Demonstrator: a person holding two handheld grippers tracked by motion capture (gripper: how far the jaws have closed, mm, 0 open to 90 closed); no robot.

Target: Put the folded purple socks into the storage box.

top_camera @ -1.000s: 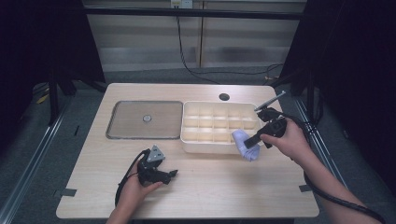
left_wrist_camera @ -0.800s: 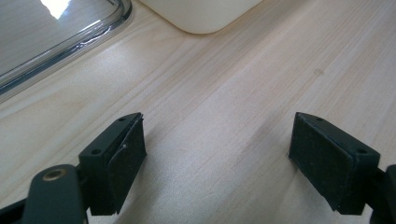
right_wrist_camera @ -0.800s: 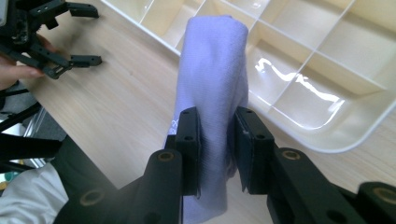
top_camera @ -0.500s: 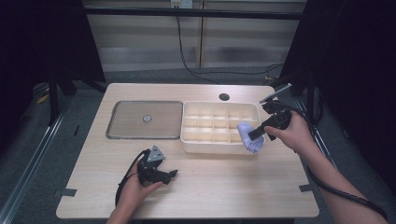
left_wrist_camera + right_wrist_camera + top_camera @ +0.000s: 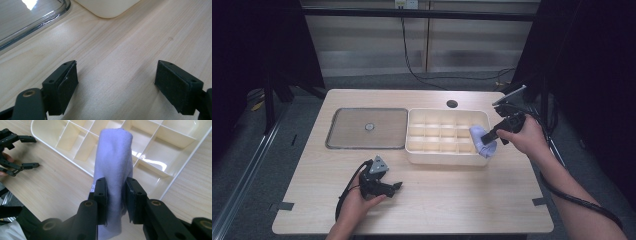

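The person's right gripper hangs over the near right corner of the cream divided box, its two black jaws pinched tight on a folded lilac cloth. From the high view the cloth droops from the jaws across the box's right end, part of it over the compartments and part over the front rim. In the right gripper view the cloth stands up between the pads as a soft rolled strip, its top end over the box's partitions, its lower end hanging below the jaws; whether the cloth touches the box I cannot tell.

The left gripper rests low on the wooden table near the front edge, well apart from the box, held in the person's left hand. Its jaws stand wide apart with nothing between them; in the left gripper view there is bare table between the two pads, with the rounded corner of the box and the edge of the clear lid further off.

That lid lies flat on the table just beside the box's left side, with a small round knob at its middle. A small dark hole sits in the tabletop behind the box. The right gripper's cable trails off past the table's right edge.
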